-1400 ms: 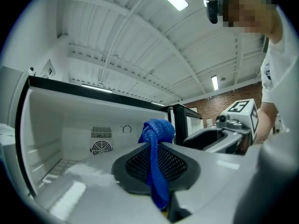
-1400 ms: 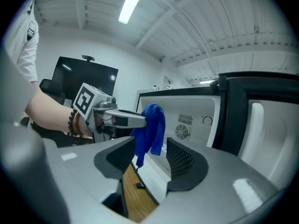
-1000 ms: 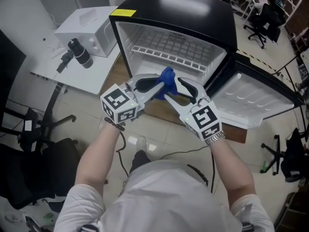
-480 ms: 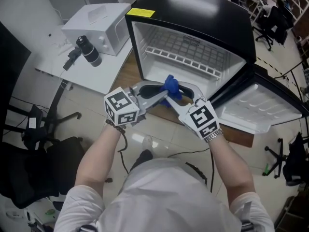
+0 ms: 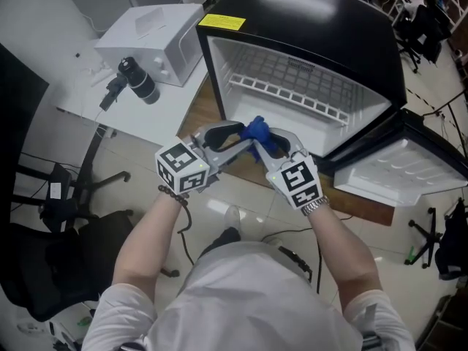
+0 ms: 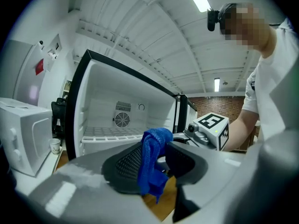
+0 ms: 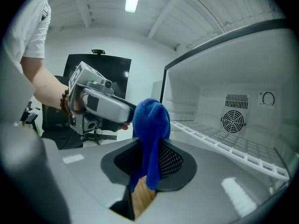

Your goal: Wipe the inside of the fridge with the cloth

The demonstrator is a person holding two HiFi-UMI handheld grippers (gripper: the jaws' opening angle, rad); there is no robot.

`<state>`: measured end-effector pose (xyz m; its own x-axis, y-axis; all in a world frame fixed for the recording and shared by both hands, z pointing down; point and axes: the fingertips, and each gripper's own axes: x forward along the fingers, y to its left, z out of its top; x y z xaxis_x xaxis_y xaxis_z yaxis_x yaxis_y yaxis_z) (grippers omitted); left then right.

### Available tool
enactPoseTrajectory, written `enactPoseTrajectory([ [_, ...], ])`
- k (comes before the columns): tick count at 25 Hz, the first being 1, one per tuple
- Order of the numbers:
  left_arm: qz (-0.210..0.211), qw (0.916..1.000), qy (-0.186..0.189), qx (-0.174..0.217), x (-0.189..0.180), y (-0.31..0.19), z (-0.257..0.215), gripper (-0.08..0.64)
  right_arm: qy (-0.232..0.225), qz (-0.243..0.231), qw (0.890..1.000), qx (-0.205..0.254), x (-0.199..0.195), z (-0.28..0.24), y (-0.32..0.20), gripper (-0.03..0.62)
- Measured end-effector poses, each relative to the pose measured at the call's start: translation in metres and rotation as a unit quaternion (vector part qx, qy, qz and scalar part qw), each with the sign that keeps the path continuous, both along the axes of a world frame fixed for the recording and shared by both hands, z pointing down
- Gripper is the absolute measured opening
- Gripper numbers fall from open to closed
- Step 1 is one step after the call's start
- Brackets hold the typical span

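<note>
1. Cloth of crumpled blue fabric (image 5: 257, 131) hangs between the tips of both grippers, just in front of the open black fridge with a white interior (image 5: 307, 20), not inside it.
2. The grey right gripper (image 7: 148, 162) has just been closing its jaws, and its meshed pads now clamp the cloth's hanging fold.
3. The grey left gripper (image 6: 154, 162) has just been opening its jaws. They stand apart, released, with the cloth draped loosely between them.
</note>
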<state>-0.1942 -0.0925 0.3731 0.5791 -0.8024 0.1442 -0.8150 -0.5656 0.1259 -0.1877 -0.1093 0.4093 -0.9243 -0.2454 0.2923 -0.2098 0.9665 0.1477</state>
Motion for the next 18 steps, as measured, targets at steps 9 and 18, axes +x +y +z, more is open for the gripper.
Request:
enactPoseTrajectory([
  [9, -0.120, 0.9912, -0.050, -0.022, -0.074, -0.024, 0.029, 0.139, 0.006, 0.054, 0.998, -0.004, -0.040, 0.045, -0.037, 0.078],
  [18, -0.253, 0.9595, -0.115, -0.048, -0.143, -0.058, 0.058, 0.111, 0.011, 0.089, 0.996, 0.009, -0.090, 0.086, -0.071, 0.077],
])
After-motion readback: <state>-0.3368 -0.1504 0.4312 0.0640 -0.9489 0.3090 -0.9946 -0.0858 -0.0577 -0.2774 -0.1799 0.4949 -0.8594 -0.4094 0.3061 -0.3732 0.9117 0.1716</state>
